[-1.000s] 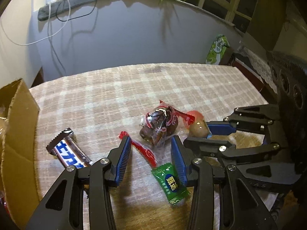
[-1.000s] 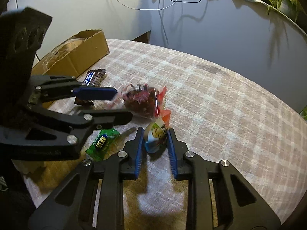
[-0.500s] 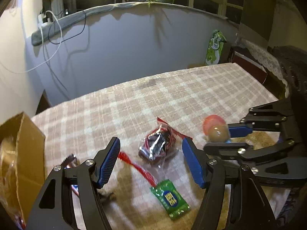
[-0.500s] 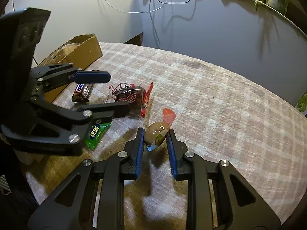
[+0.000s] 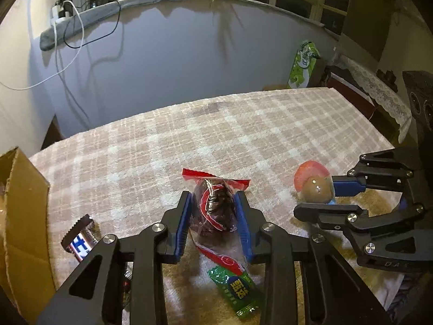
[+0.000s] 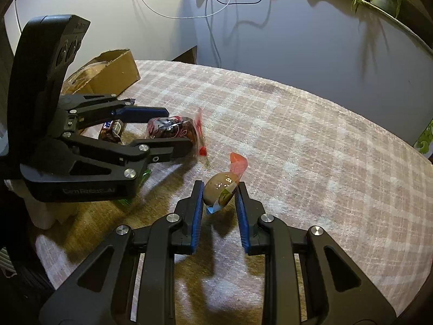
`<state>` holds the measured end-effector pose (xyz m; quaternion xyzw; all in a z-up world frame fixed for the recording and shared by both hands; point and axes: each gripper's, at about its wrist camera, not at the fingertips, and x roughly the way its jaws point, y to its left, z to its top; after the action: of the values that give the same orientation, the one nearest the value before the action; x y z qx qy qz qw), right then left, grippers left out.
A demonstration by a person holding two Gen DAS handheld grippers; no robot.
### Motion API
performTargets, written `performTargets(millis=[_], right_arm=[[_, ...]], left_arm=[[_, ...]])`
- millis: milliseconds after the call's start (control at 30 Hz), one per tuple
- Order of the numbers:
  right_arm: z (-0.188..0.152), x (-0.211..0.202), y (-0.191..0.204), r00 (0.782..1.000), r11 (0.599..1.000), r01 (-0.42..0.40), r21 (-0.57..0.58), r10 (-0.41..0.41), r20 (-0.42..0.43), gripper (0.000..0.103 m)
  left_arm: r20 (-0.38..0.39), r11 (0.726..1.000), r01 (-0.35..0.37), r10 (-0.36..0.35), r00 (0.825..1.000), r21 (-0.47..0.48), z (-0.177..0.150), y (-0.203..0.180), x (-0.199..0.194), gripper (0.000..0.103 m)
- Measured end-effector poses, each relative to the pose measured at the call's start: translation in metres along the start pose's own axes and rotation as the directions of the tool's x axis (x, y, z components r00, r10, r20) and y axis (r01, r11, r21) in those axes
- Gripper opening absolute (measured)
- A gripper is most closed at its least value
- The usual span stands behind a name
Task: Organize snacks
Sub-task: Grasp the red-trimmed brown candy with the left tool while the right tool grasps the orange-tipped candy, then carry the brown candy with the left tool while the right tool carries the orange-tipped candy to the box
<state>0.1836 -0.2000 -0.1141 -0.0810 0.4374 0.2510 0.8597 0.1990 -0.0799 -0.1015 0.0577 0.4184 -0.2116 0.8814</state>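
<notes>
My left gripper (image 5: 213,203) is shut on a clear red-trimmed bag of dark snacks (image 5: 213,208) and holds it above the checked tablecloth (image 5: 216,135); the bag also shows in the right wrist view (image 6: 173,131). My right gripper (image 6: 219,192) is shut on a brown wrapped egg-shaped snack (image 6: 220,187) with a red end, lifted off the table; it also shows in the left wrist view (image 5: 316,188). A green candy packet (image 5: 238,292) and a blue-and-white chocolate bar (image 5: 79,239) lie on the cloth below my left gripper.
An open cardboard box (image 5: 19,216) stands at the table's left edge, also seen in the right wrist view (image 6: 108,73). A grey wall with cables runs behind the table. A green packet (image 5: 303,65) stands at the far right corner.
My left gripper has closed on the bag of dark snacks and lifted it. My right gripper has raised the egg-shaped snack higher off the cloth.
</notes>
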Motion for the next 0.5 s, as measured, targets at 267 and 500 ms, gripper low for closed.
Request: performTargets(millis=[267,500], right_arm=[[0.003,-0.005,0.007,1.0,1.0,0.013,0.003,-0.013,0.004,0.024],[0.013,-0.026,0.025,0.999,1.0,0.023,-0.018,-0.023,0.044,0.024]], left_arm=[[0.029,0.999,0.013,-0.012,1.0,-0.035,-0.001,0.004,-0.015,0.03],[0.128,0.995,0.033,-0.021,0.992,-0.095,0.003,0.018,-0.057,0.03]])
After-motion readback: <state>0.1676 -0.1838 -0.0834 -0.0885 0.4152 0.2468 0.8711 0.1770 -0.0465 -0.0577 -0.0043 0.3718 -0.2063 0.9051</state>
